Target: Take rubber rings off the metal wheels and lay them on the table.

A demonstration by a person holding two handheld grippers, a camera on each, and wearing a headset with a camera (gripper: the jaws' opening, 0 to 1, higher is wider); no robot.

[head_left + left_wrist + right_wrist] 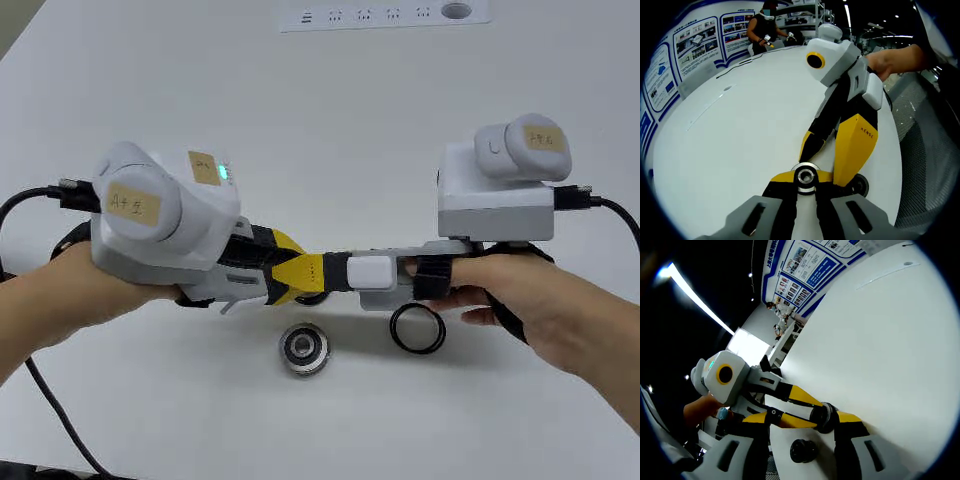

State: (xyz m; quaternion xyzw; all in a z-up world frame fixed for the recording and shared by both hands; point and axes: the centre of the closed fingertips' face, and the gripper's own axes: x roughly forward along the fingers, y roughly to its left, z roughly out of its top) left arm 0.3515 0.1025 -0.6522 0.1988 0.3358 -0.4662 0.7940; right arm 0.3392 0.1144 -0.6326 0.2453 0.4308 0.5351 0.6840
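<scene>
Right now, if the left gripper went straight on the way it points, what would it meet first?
The metal wheel sits right at the left gripper, between its own tips. Straight beyond that, it would probably meet the right gripper, whose yellow jaws face it head-on; depth is unclear.

A white socket panel [385, 14] lies along the top of the head view, a row of outlets across it and a round opening [456, 10] at its right end; in the left gripper view, blue-bordered wall posters [700, 42] line the far side, a person in dark clothes [762, 25] stands beside them, a thin dark cable [747, 61] runs below, ceiling lights [846, 15] glow above and grey textured flooring [925, 150] shows at the right; in the right gripper view, more posters [810, 262] hang near a long light strip [695, 295], a bright rectangular panel [747, 347] and a distant figure [785, 312], too small to make out.
</scene>
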